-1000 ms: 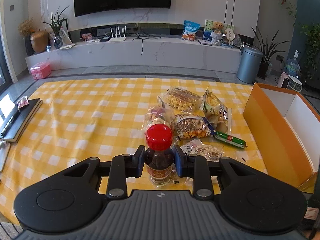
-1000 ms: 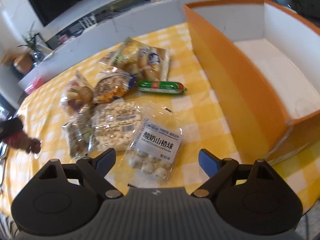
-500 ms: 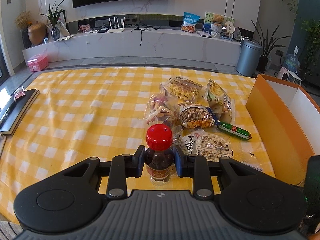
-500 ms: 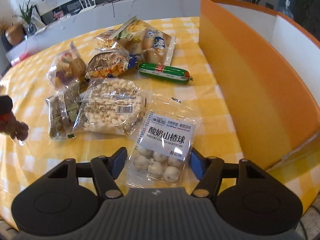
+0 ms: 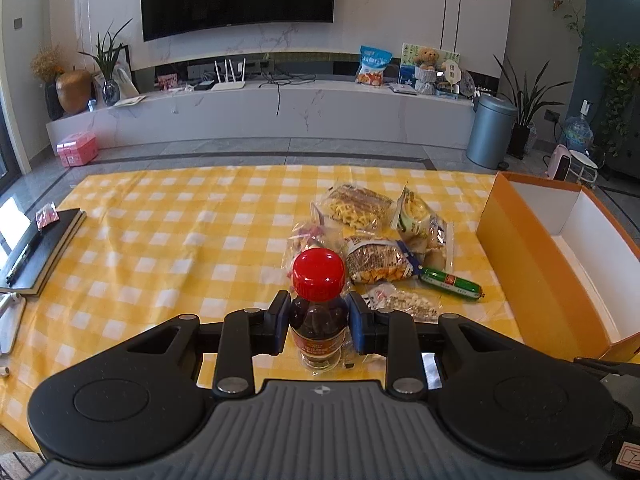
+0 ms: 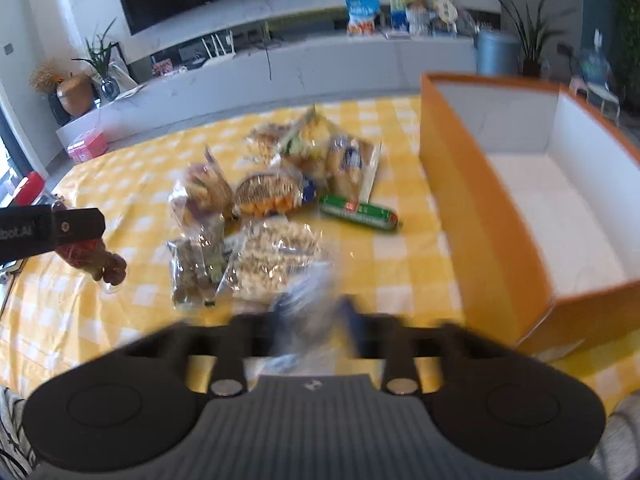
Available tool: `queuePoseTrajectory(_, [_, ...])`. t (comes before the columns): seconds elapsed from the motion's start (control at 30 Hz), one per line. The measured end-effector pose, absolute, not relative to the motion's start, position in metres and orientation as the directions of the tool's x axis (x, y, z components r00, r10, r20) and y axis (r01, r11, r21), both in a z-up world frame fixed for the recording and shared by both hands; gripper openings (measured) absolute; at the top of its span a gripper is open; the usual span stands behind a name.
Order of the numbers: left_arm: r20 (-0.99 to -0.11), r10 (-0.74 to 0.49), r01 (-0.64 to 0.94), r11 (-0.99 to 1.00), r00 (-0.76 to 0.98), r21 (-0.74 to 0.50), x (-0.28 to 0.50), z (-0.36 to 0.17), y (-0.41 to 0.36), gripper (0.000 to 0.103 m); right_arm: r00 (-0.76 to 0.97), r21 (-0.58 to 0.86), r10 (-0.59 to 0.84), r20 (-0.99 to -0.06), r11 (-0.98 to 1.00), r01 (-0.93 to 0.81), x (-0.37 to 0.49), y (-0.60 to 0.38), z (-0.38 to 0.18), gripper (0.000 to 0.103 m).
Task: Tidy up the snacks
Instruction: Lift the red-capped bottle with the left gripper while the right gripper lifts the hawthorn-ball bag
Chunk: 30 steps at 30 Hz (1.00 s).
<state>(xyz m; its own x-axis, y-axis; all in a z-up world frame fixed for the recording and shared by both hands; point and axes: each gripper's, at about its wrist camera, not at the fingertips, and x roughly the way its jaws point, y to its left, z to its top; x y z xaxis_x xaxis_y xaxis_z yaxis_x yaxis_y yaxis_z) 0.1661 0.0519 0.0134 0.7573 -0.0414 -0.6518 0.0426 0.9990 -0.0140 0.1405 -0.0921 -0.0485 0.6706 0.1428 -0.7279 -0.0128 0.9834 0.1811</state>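
My left gripper (image 5: 319,322) is shut on a small dark bottle with a red cap (image 5: 319,304), held upright above the yellow checked cloth; the bottle also shows at the left of the right wrist view (image 6: 86,254). My right gripper (image 6: 310,316) is shut on a clear bag of white hawthorn balls (image 6: 306,312), blurred and lifted off the cloth. A pile of snack bags (image 6: 276,196) and a green sausage (image 6: 358,213) lie ahead of it. The open orange box (image 6: 460,184) stands to the right, empty inside.
A black notebook (image 5: 38,248) lies at the cloth's left edge. The orange box (image 5: 532,268) sits at the right end of the table. Beyond are a TV bench, plants and a grey bin (image 5: 490,130).
My right gripper closed on the hawthorn-ball bag and lifted it, tilting up toward the room. My left gripper, with the bottle in it, rose and pulled back slightly.
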Motion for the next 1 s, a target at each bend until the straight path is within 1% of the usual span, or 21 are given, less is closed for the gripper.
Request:
queuePoseTrajectory(0.07, [-0.645, -0.037, 0.041, 0.999, 0.763, -0.008, 0.165, 0.018, 0.049, 0.034, 0.660, 0.195, 0.161, -0.734, 0.981, -0.022, 0.141, -0.095, -0.045, 0.017])
queuePoseTrajectory(0.2, [-0.635, -0.030, 0.040, 0.999, 0.772, 0.000, 0.161, 0.021, 0.045, 0.034, 0.646, 0.187, 0.130, -0.752, 0.982, 0.020, 0.143, -0.106, -0.060, 0.017])
queuePoseTrajectory(0.27, [-0.635, -0.029, 0.044, 0.999, 0.772, 0.007, 0.159, 0.020, 0.043, 0.034, 0.628, 0.204, 0.136, -0.766, 0.978, 0.038, 0.143, -0.113, -0.070, 0.022])
queuePoseTrajectory(0.3, [-0.635, -0.029, 0.046, 0.999, 0.772, 0.010, 0.158, 0.019, 0.042, 0.034, 0.622, 0.217, 0.144, -0.770, 0.975, 0.043, 0.144, -0.116, -0.074, 0.026])
queuePoseTrajectory(0.37, [-0.637, -0.032, 0.053, 0.999, 0.770, 0.014, 0.158, 0.017, 0.042, 0.034, 0.613, 0.254, 0.185, -0.768, 0.967, 0.027, 0.146, -0.120, -0.081, 0.058])
queuePoseTrajectory(0.4, [-0.639, -0.034, 0.055, 0.998, 0.768, 0.013, 0.158, 0.017, 0.043, 0.034, 0.610, 0.262, 0.206, -0.765, 0.965, 0.002, 0.149, -0.119, -0.084, 0.064])
queuePoseTrajectory(0.43, [-0.643, -0.036, 0.056, 0.998, 0.765, 0.011, 0.159, 0.015, 0.043, 0.034, 0.596, 0.246, 0.215, -0.774, 0.969, -0.030, 0.152, -0.115, -0.087, 0.066])
queuePoseTrajectory(0.5, [-0.657, -0.042, 0.059, 0.998, 0.753, 0.004, 0.161, 0.012, 0.045, 0.034, 0.565, 0.179, 0.198, -0.801, 0.980, -0.088, 0.159, -0.103, -0.094, 0.066])
queuePoseTrajectory(0.57, [-0.667, -0.042, 0.052, 0.999, 0.744, -0.005, 0.164, 0.009, 0.049, 0.034, 0.551, 0.154, 0.211, -0.807, 0.977, -0.148, 0.165, -0.095, -0.100, 0.074])
queuePoseTrajectory(0.6, [-0.669, -0.042, 0.050, 0.999, 0.742, -0.008, 0.164, 0.008, 0.051, 0.034, 0.543, 0.150, 0.224, -0.809, 0.973, -0.178, 0.168, -0.092, -0.104, 0.076])
queuePoseTrajectory(0.73, [-0.677, -0.042, 0.043, 0.999, 0.735, -0.015, 0.166, 0.004, 0.056, 0.034, 0.533, 0.118, 0.251, -0.808, 0.955, -0.271, 0.179, -0.082, -0.112, 0.077])
queuePoseTrajectory(0.8, [-0.681, -0.039, 0.038, 0.999, 0.731, -0.017, 0.167, 0.002, 0.058, 0.034, 0.533, 0.101, 0.260, -0.805, 0.946, -0.308, 0.182, -0.078, -0.116, 0.073])
queuePoseTrajectory(0.83, [-0.683, -0.039, 0.036, 0.999, 0.729, -0.019, 0.167, 0.002, 0.059, 0.034, 0.530, 0.095, 0.254, -0.809, 0.946, -0.309, 0.183, -0.077, -0.119, 0.068])
queuePoseTrajectory(0.87, [-0.685, -0.040, 0.035, 0.999, 0.727, -0.021, 0.168, 0.001, 0.060, 0.034, 0.545, 0.078, 0.244, -0.802, 0.948, -0.309, 0.182, -0.075, -0.119, 0.060])
queuePoseTrajectory(1.0, [-0.684, -0.047, 0.040, 0.999, 0.728, -0.026, 0.167, 0.001, 0.061, 0.034, 0.559, 0.070, 0.239, -0.794, 0.949, -0.307, 0.178, -0.072, -0.118, 0.058])
